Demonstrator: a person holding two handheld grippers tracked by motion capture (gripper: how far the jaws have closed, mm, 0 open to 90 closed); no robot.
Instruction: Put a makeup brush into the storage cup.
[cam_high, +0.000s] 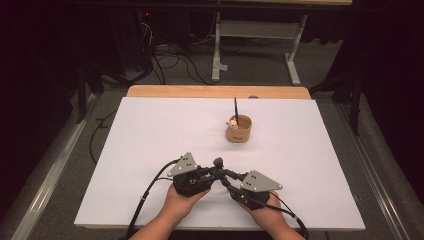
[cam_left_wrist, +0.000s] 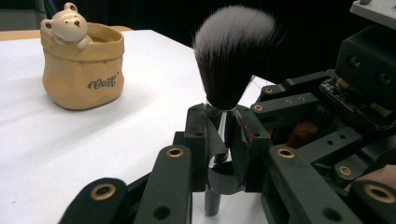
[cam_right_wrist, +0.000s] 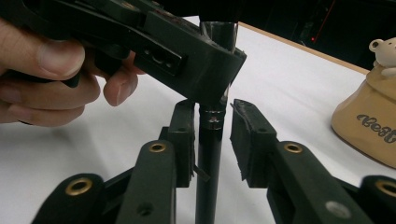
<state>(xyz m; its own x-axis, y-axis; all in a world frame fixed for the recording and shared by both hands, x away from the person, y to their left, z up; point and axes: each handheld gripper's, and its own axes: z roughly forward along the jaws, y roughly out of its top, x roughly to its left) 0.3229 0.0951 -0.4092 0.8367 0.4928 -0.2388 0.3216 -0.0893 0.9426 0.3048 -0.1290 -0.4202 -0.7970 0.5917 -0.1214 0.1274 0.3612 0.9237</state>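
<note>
Brush (cam_left_wrist: 233, 56): upright, bristles up, near the table's (cam_high: 150, 130) front edge at mid-width; left tool (cam_left_wrist: 224, 140) clamped on its ferrule and handle; right tool (cam_right_wrist: 212, 140) lower on the handle, one pad touching, the other just apart, jaws not yet closed on it; pot (cam_high: 238, 129) with bear figure and a stick stands mid-table, toward the back edge.

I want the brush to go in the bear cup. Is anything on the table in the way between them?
Nothing visible is. The brush stands upright, clamped in the left gripper, with the right gripper around its handle lower down. Between it and the bear cup lies only bare white table. A thin stick already stands in the cup.
</note>
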